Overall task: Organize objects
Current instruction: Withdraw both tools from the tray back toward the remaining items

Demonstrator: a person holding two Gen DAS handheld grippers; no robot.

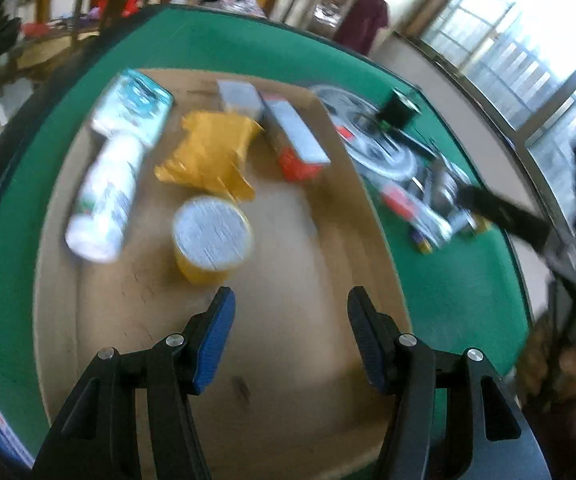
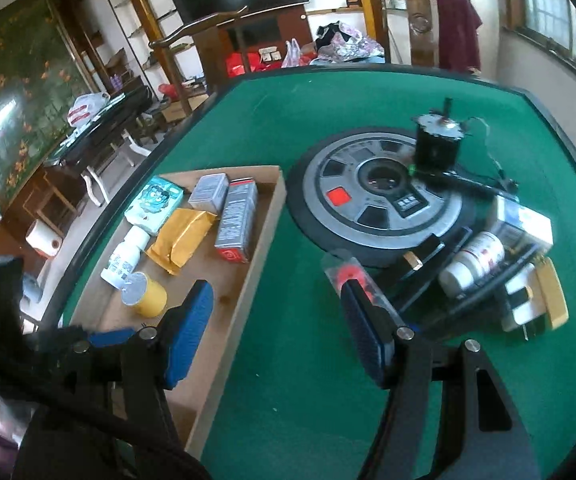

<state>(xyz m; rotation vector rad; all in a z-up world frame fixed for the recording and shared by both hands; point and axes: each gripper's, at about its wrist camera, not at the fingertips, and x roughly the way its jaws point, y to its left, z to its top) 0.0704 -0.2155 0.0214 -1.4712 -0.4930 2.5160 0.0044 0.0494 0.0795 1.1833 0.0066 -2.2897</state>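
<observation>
A: How did the left gripper (image 1: 290, 336) stand?
B: Its jaws were spread wide with nothing between them, hovering over the near, bare part of the cardboard tray (image 1: 288, 240).
A: And the right gripper (image 2: 276, 328)?
B: Equally wide apart and empty, over the green table (image 2: 288, 360), just right of the tray's edge (image 2: 244, 292).
A: Where were the objects?
B: In the tray: a yellow cup (image 2: 146, 296) nearest, a white bottle (image 2: 126, 258) lying to its left, a yellow pouch (image 2: 182, 240) beyond, a red-ended grey box (image 2: 236, 222) on the right, and a teal packet (image 2: 154, 204) and a small grey box (image 2: 209, 192) at the far end.
A: And outside it?
B: A loose heap to the right, near the round grey disc (image 2: 384, 204), including a white pill bottle (image 2: 472, 262). A black motor (image 2: 436, 144) stood on the disc's far-right part.
</observation>
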